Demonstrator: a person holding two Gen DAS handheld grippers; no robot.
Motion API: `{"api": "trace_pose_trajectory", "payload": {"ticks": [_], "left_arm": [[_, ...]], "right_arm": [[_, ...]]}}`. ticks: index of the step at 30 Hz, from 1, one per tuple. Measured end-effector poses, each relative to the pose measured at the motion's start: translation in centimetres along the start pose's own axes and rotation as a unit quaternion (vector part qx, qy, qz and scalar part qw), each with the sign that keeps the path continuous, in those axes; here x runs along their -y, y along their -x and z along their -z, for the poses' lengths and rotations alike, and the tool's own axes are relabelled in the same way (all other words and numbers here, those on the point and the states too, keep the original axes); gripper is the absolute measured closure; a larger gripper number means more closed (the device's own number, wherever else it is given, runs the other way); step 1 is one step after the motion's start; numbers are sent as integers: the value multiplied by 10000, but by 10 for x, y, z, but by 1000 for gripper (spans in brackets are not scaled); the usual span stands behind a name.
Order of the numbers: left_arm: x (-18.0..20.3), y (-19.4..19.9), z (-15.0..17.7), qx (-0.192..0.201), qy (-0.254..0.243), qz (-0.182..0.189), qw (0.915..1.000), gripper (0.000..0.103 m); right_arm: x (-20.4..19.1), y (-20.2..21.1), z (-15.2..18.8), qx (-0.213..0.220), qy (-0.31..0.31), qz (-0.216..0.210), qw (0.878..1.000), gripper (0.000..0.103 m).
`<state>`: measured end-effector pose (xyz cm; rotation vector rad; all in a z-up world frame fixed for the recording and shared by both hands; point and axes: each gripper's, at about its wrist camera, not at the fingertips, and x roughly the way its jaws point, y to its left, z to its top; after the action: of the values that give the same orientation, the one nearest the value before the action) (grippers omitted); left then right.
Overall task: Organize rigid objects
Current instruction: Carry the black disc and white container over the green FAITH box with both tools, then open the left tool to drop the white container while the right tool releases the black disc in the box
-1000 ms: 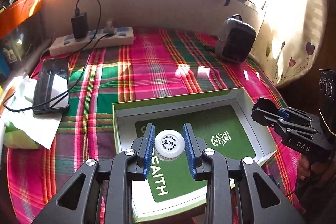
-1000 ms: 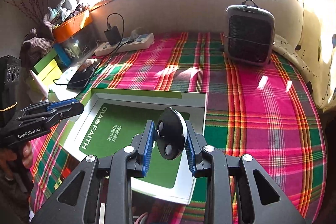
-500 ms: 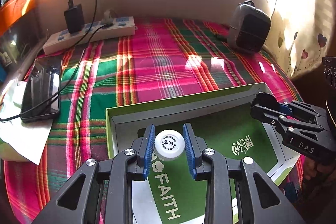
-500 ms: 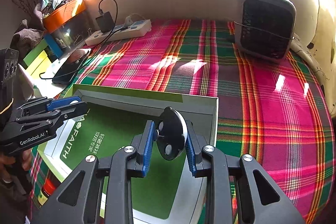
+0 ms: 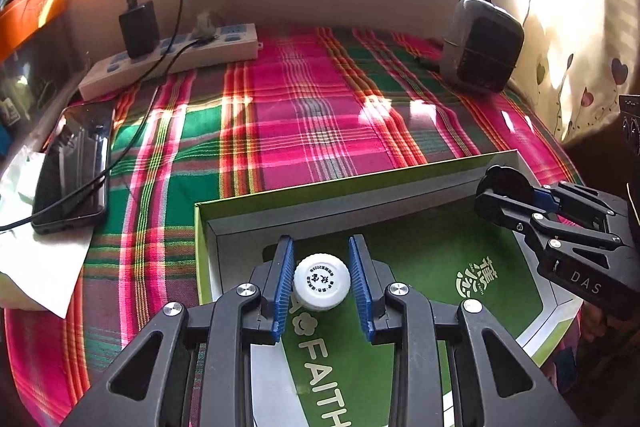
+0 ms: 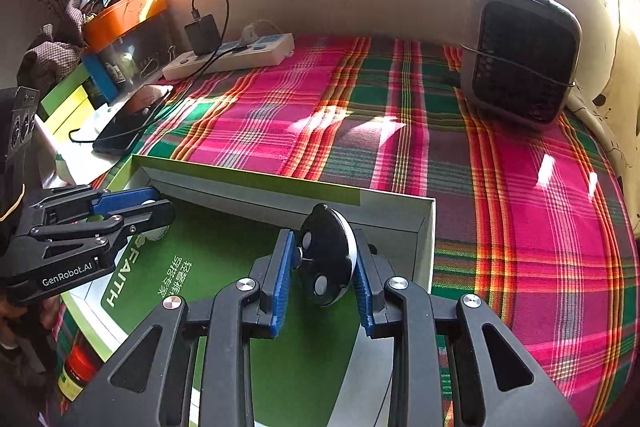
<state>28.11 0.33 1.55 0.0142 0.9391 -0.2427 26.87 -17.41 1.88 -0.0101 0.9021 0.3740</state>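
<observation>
My left gripper point(image 5: 322, 281) is shut on a white screw cap point(image 5: 322, 286) with black print on top, held over the left part of an open box point(image 5: 360, 187) with grey walls and a green printed floor. My right gripper point(image 6: 322, 267) is shut on a black disc point(image 6: 328, 261) with a pale rim, held on edge over the box's point(image 6: 280, 189) right end. Each gripper also shows in the other's view: the right gripper point(image 5: 504, 195) at the box's right, the left gripper point(image 6: 148, 205) at its left, with the cap mostly hidden between its fingers.
The box lies on a plaid cloth point(image 5: 312, 115). Behind it are a white power strip point(image 5: 172, 55) with a black charger point(image 5: 138, 27), a phone point(image 5: 74, 167) on its cable at left, and a small grey heater point(image 6: 520, 55) at back right. A red-capped jar point(image 6: 78, 373) sits beside the box.
Both grippers have come down and forward over the box, which now fills more of each view. Both grips are unchanged.
</observation>
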Motion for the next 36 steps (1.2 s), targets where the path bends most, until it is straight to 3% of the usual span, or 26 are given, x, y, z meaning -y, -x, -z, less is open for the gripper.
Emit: {"api": "trace_pose_trajectory", "payload": {"ticks": [18, 31, 36], "left_arm": [[1, -1, -1, 0, -28, -40, 10000, 76], [1, 7, 4, -3, 43, 87, 10000, 63], [4, 18, 7, 93, 22, 151, 9998, 62]], "right_arm": [[1, -1, -1, 32, 22, 16, 10000, 73], [-3, 8, 0, 168, 38, -76, 9998, 54], [-6, 16, 2, 244, 53, -49, 9997, 53]]}}
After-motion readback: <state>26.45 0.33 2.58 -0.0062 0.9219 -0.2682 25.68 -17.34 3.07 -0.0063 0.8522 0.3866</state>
